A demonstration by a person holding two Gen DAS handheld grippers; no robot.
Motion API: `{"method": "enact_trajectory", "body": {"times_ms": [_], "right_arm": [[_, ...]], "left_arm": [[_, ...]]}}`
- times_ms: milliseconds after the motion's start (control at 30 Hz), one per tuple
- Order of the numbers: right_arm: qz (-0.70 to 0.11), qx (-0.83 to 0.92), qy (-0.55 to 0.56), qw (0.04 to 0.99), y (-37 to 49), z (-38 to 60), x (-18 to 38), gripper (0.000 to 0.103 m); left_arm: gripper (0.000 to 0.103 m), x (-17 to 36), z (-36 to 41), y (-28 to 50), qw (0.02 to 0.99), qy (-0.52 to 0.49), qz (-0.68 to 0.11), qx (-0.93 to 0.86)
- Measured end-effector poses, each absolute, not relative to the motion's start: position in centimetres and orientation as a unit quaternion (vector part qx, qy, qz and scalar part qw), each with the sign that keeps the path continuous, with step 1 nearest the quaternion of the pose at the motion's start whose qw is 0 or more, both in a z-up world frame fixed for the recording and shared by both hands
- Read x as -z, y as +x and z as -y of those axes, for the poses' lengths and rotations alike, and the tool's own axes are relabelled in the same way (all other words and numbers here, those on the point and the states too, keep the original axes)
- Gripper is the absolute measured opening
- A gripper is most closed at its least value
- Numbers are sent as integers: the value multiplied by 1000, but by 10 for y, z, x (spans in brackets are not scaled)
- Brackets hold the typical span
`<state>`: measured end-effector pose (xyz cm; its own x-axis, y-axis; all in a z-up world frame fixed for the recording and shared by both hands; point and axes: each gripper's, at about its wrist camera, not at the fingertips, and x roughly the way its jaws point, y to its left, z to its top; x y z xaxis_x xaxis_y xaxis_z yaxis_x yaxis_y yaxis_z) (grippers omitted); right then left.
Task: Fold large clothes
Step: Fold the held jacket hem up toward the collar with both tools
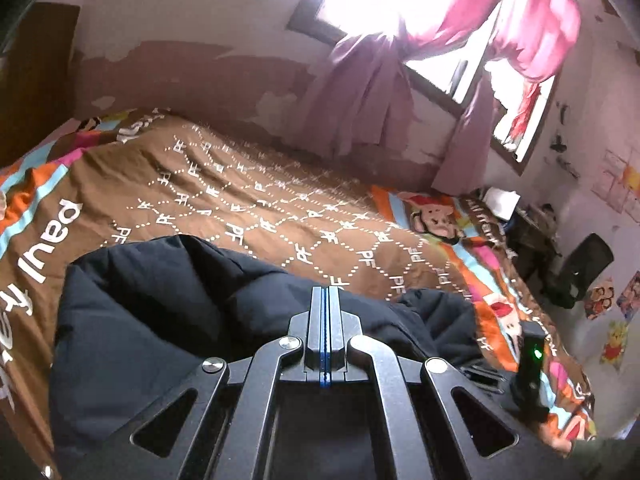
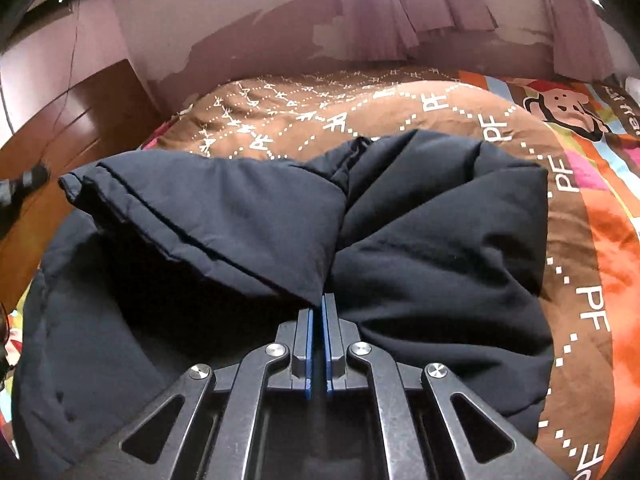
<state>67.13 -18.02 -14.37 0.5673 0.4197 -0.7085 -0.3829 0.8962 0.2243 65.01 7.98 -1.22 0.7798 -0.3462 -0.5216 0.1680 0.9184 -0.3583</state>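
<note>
L gripper (image 1: 326,292) is seen pressed together w/ nothing visibly pinched, R gripper (image 2: 319,300) nearly closed at a fold of the dark navy padded jacket (image 2: 280,232), which is bunched on the near part of the brown patterned bedspread (image 1: 240,196), pink curtains (image 1: 460,40) far behind.
</note>
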Motion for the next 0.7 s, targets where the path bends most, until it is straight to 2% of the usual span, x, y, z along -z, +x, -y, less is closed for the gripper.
{"method": "enact_trajectory", "body": {"times_ms": [267,533,633,700], "right_arm": [[-405,-232,19,884,670,179,141,4],[-307,-244,-23,920,642,168,84,5],[-329,-268,16,905,661,154,78,5],[-375,-276,25,885,684,136,92,5]], "left_arm": [[0,73,-62,695,893,-79,-432,97],[0,100,-65,687,888,-71,-444,92],[0,101,-67,685,889,-72,-443,95],[0,103,-68,685,888,-75,-444,97]]}}
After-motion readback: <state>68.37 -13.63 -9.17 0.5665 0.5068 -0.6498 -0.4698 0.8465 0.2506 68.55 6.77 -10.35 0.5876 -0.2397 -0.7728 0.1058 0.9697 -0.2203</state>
